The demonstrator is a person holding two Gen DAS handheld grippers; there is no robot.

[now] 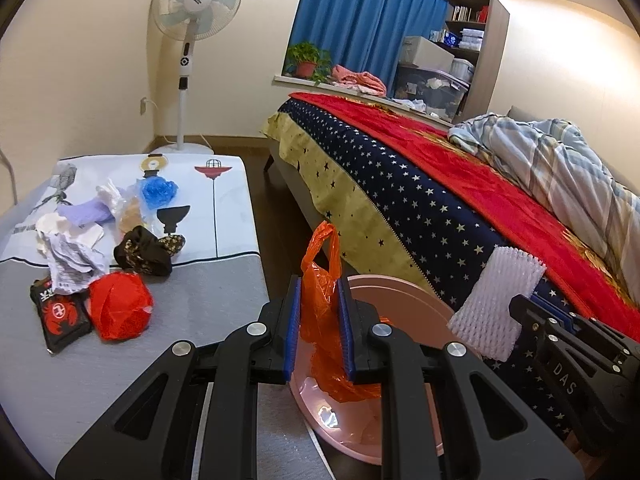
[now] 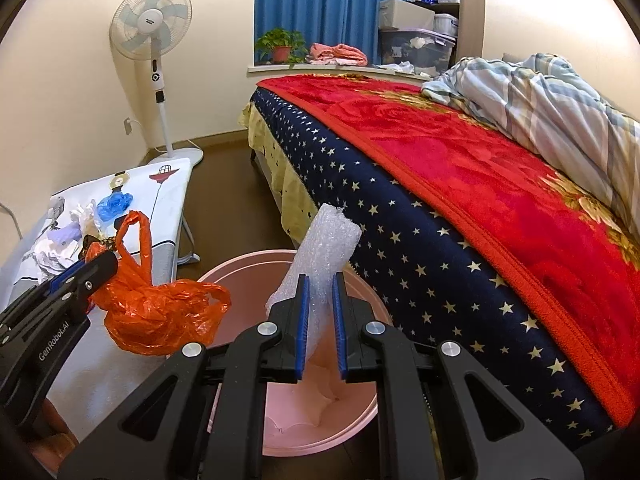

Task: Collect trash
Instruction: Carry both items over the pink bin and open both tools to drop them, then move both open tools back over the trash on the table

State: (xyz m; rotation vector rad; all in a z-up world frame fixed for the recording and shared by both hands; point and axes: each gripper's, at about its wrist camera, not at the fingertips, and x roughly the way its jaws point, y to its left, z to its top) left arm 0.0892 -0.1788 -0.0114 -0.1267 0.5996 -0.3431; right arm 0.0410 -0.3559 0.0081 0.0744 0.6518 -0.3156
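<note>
Both tools are over the pink bin now, and both are loaded. The left tool has its blue pads clamped on an orange plastic bag, the bag's handle loop standing up above the pads and its crumpled body hanging down over the bin's near rim. From the right wrist view that same bag bulges out sideways from the left tool, hovering at the bin's left edge.

The right tool is pinched tight on a sheet of white foam wrap, which stands up tall between the pads, right above the bin's open mouth. In the left wrist view the foam wrap shows its netted texture, held up on the bin's right side against the bed.

The bin itself sits on the dark floor, wedged between the counter on its left and the bed, with its star-patterned sheet and red blanket, on its right. Inside, the bin looks pale pink and shiny.

More trash waits left of the bin on the counter: a red crumpled wrapper nearest, a black packet with red print just beyond it, crumpled paper, a dark patterned cloth, a purple glove and a blue plastic scrap farthest away.
</note>
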